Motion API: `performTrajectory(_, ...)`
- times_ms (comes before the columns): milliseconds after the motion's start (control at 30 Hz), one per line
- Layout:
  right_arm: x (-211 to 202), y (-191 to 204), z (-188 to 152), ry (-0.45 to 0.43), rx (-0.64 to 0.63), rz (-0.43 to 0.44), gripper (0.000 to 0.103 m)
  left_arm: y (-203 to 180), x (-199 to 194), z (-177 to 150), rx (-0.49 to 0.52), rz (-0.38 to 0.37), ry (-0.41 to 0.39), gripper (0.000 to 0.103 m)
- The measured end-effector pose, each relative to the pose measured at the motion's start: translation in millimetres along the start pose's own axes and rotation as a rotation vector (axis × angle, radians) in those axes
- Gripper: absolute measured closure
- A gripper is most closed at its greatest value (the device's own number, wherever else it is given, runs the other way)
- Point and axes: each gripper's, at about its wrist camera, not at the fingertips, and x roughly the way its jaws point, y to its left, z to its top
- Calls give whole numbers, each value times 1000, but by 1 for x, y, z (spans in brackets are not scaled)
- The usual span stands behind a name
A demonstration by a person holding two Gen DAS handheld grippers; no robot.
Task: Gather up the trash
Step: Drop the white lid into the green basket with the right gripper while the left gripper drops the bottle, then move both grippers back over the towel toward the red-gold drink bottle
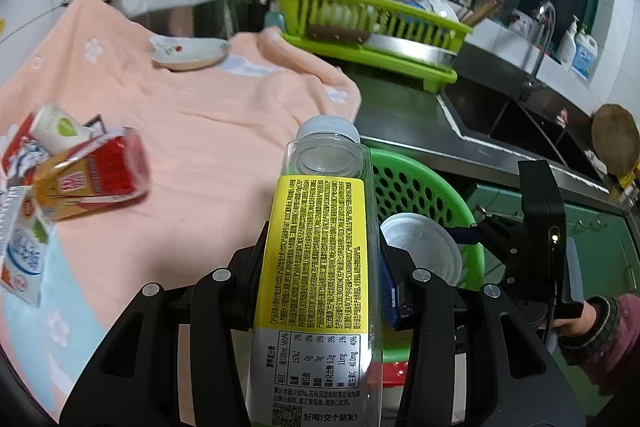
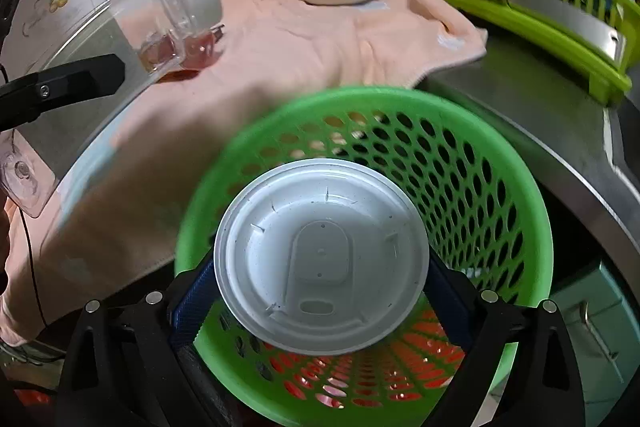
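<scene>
My left gripper (image 1: 320, 291) is shut on a clear plastic bottle (image 1: 320, 267) with a yellow label and pale cap, held over the edge of the peach towel (image 1: 192, 107), next to the green basket (image 1: 424, 187). My right gripper (image 2: 320, 287) is shut on a white round lid (image 2: 322, 255), held over the mouth of the green perforated basket (image 2: 460, 155). The lid also shows in the left wrist view (image 1: 420, 247), and the bottle in the right wrist view (image 2: 176, 15). More trash lies on the towel at left: a red and yellow packet (image 1: 92, 175), a white tube (image 1: 58, 129) and milk cartons (image 1: 22, 251).
A small plate (image 1: 188, 53) sits on the towel at the back. A lime dish rack (image 1: 372, 23) with dishes stands behind on the steel counter, and a sink (image 1: 516, 123) with tap lies to the right. Green cabinets (image 2: 600, 315) are below the counter.
</scene>
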Motion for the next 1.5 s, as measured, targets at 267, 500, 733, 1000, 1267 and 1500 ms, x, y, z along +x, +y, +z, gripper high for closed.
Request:
performTrajectory(267,-4,-17,-10,-1,30,12,11,-19,32,2,21,-16,67,58)
performTrajectory(500,-14,-25,-13,-15,49,31,11,-26,47,2,26,-22,101,58)
performTrajectory(733,-16,-27,-15,-27,53,32,11,-29,54,5,19,-25,110,58)
performTrajectory(1000,-28,-35,-16,-61,66,8,11,-33,69,4,2,-24,154,57)
performTrajectory(1267,-32,-38,-17,-72,80,3,11,-34,66,3,-2,-28,144,41)
performTrajectory(1500,-33,-32,-10,-78,60,15,11,-21,49,5,-18,2,114,41)
